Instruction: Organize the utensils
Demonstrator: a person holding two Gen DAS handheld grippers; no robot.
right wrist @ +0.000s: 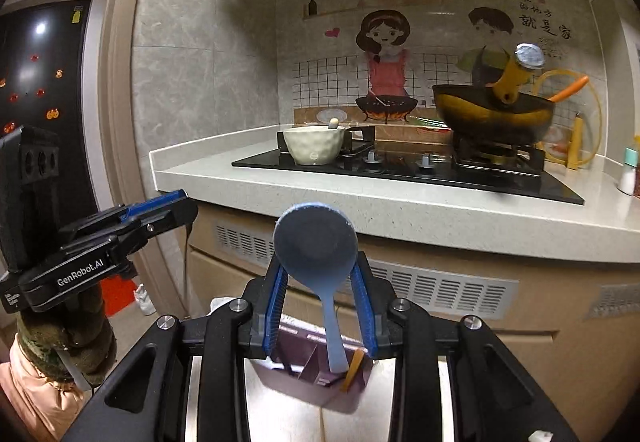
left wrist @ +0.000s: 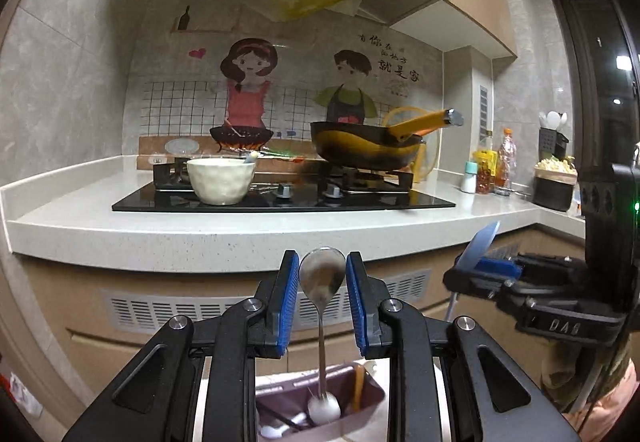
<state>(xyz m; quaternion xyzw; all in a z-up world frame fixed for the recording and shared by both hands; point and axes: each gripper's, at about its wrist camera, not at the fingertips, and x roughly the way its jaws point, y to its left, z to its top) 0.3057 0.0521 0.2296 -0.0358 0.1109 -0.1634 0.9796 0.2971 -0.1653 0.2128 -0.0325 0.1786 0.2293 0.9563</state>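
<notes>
Your right gripper (right wrist: 323, 274) is clamping a blue spoon (right wrist: 318, 254) by the sides of its bowl, the handle hanging down toward a purple utensil holder (right wrist: 320, 386) below. An orange utensil (right wrist: 352, 370) is leaning in that holder. At the left edge, your left gripper (right wrist: 160, 207) is pointing toward the worktop (right wrist: 400, 205). On the black stove (right wrist: 420, 171), a cream bowl (right wrist: 316, 147) is sitting left of a dark wok (right wrist: 492, 113) with an orange handle.
</notes>
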